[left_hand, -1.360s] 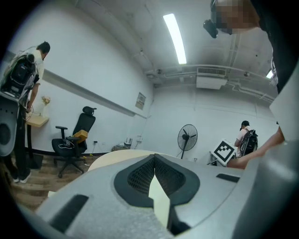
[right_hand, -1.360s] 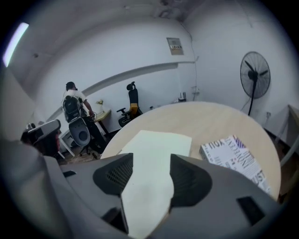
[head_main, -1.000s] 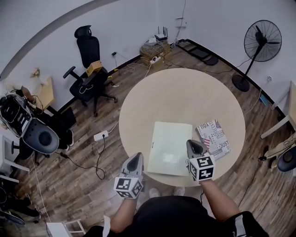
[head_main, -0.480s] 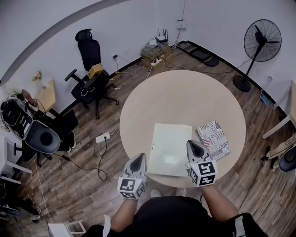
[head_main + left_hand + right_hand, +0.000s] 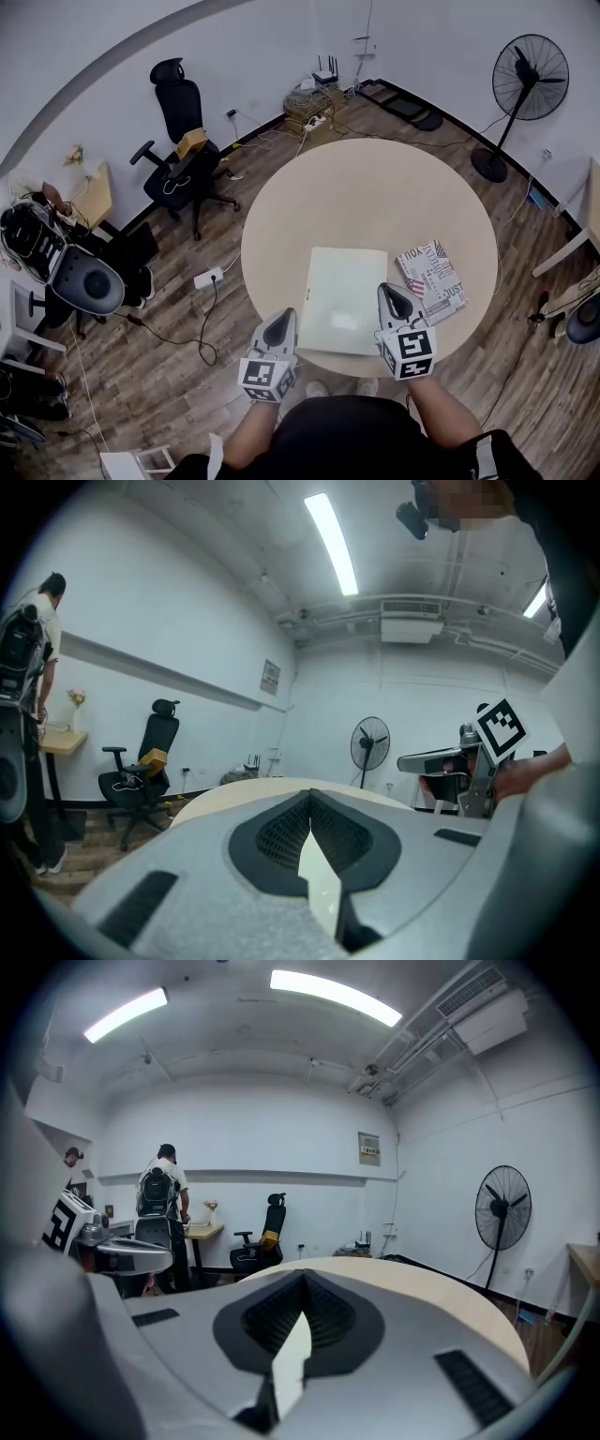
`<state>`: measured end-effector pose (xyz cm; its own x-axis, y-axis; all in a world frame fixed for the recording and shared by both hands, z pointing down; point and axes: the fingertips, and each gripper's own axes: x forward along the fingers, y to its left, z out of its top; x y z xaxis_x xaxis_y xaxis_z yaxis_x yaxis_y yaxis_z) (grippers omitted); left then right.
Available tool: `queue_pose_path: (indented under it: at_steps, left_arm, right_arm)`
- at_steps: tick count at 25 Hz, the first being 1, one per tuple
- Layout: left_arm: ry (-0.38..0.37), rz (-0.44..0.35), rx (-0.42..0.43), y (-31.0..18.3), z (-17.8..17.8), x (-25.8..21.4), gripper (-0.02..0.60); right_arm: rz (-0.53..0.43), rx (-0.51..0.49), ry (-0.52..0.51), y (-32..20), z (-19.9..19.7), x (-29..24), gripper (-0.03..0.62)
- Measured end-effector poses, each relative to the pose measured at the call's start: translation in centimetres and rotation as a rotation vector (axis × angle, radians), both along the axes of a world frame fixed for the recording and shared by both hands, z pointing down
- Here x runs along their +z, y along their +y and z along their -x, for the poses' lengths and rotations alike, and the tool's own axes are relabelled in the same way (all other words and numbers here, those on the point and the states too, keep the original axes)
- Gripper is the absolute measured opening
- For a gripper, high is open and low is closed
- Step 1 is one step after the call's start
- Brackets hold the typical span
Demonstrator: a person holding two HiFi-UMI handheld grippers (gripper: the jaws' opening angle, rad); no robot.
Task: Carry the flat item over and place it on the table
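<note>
**Entry: flat item on desk, hazards from the two closed claws**

1. Left claw (image 5: 280,322): closed, with the jaws meeting at the tips in the left gripper view. A pale sliver shows in the seam behind them, and I cannot tell what it is. The claw hangs at the desk's near rim, just beside the flat item's near left corner. Hazard: a sideways swing would catch that corner and turn the item.

2. Flat item (image 5: 344,295): pale and rectangular, lying flat on the round desk (image 5: 375,187) between the two claws. Its near edge is close to the desk's near rim. Placement looks as good as done. Hazard: any pull toward the person would leave the item overhanging, or tip it to the floor.

3. Right claw (image 5: 388,292): closed and gripping nothing that I can see. It sits over the item's right edge, but whether it touches cannot be told. Hazard: if it rests there, drawing it back would drag the item.

4. Printed booklet (image 5: 431,279): just right of the item and apart from it. Hazard: a shove rightward would run the item into it.
</note>
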<state>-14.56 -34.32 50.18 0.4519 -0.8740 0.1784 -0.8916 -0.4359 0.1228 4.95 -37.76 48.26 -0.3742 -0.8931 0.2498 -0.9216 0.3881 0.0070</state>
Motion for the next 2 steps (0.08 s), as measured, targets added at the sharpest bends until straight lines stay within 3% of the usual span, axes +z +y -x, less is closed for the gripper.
queue_pose_path:
  at_steps: [2]
  left_arm:
    - [0.001, -0.002, 0.000, -0.10, -0.07, 0.06, 0.005]
  right_arm:
    - [-0.001, -0.001, 0.003, -0.12, -0.02, 0.09, -0.003]
